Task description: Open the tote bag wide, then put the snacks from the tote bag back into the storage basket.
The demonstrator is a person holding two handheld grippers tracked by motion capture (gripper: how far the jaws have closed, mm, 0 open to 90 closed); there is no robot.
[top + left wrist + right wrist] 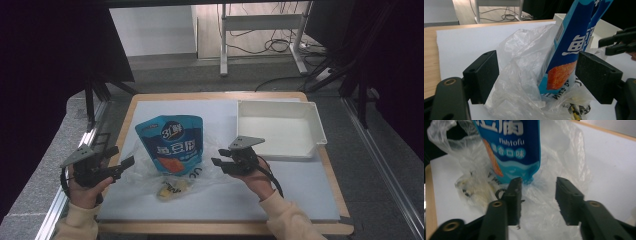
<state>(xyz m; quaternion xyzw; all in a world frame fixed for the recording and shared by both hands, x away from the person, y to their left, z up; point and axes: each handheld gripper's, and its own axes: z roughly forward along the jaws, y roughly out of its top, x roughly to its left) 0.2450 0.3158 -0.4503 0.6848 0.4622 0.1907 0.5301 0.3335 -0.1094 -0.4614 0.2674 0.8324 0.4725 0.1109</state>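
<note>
Black jaws of the left gripper (124, 163) stood wide apart, holding nothing, flanking the clear plastic bag (524, 75). The right gripper (218, 164) likewise gaped, empty, just beside the bag's other side. Both hands lay low, pointing inward. The blue snack pouch (171, 145) stood upright in the bag on the bench (300, 190).

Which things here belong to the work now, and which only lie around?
In the work:
left tongs, open
right tongs, open
blue snack pouch
clear plastic bag
small yellow packet

Lying about:
white tray
metal stand
floor cables
</note>
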